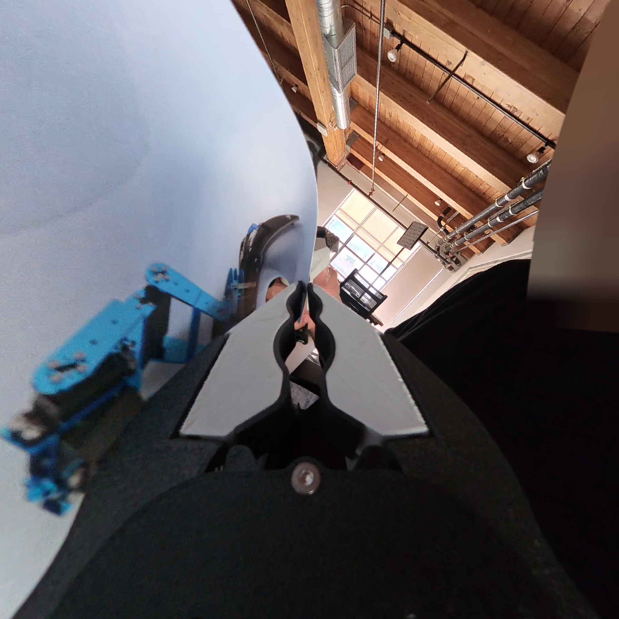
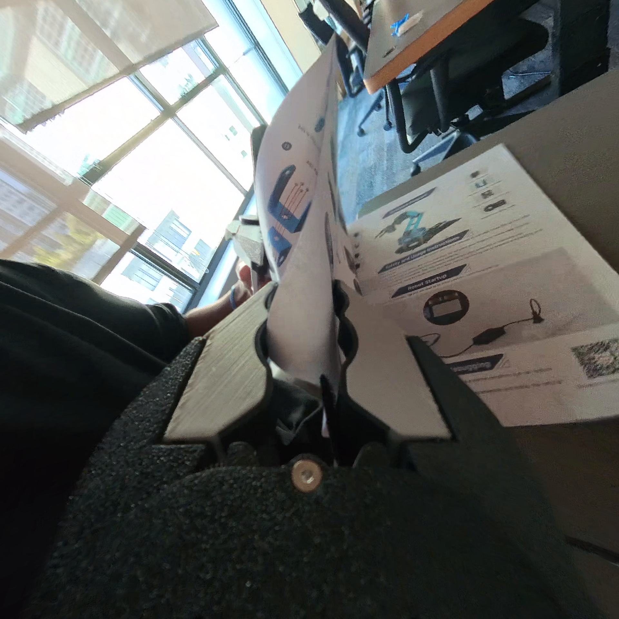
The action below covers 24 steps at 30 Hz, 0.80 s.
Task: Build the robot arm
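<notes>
The left gripper (image 1: 306,289) points up toward a wooden ceiling (image 1: 435,110) with pipes (image 1: 495,214) and a silver duct (image 1: 338,63). Its jaws are pressed together on the thin edge of a white sheet (image 1: 134,150). The sheet curves off to the left and has a blurry picture of a blue robot arm (image 1: 100,345) printed on it. A window (image 1: 365,244) shines far behind the tips.

The right gripper (image 2: 303,291) has its jaws apart, with a raised page (image 2: 301,234) of the paper standing between them. The page rests against the right jaw (whether it is truly pinched cannot be told). This page shows a drawing of a blue bracket (image 2: 284,211) with thin lines for screws.

To the right, another page (image 2: 485,284) lies flat on the grey worktop (image 2: 569,127). It has dark heading bars with writing, a small robot picture, a cable drawing and a square code patch.

The other gripper (image 2: 249,244) holds the far edge of the raised page, with a hand (image 2: 243,278) just below it. A dark sleeve (image 2: 83,318) fills the left side. Big windows (image 2: 134,134) are behind, and chairs (image 2: 452,83) stand by an orange-edged desk (image 2: 418,57).
</notes>
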Motion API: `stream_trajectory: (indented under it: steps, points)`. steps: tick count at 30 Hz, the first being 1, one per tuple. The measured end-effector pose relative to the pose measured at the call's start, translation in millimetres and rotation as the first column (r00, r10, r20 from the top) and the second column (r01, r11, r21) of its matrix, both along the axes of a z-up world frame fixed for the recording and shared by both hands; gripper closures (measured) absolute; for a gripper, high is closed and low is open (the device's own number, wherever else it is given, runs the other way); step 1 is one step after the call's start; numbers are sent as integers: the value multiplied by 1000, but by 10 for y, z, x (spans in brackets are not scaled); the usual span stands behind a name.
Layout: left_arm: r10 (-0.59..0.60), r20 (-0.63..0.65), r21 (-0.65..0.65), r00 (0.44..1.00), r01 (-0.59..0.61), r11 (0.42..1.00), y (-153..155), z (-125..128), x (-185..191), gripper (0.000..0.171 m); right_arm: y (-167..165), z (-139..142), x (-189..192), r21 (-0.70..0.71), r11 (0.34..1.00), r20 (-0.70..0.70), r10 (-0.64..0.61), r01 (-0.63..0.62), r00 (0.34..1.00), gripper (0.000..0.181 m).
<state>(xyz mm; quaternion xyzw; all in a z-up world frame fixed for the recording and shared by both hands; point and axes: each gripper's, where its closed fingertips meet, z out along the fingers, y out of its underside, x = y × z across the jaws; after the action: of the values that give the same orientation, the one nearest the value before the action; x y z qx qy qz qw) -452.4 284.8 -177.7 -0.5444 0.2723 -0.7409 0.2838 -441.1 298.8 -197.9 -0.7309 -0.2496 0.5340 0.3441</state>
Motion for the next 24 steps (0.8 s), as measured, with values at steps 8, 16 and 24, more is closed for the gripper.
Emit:
stream_trajectory:
  steps: [8, 16, 24]
  points:
    - [78, -32, 74, 996, -76, 994, 73, -37, 29, 171, 49, -26, 30, -86, 996, -101, -22, 13, 995, 155]
    - [91, -92, 59, 992, -85, 995, 145, -109, 165, 171, 144, -23, 189, -139, 988, -174, -94, 70, 980, 158]
    - [67, -125, 53, 990, -61, 997, 146, -171, 310, 171, 251, -66, 456, -166, 973, -197, -190, 158, 962, 154]
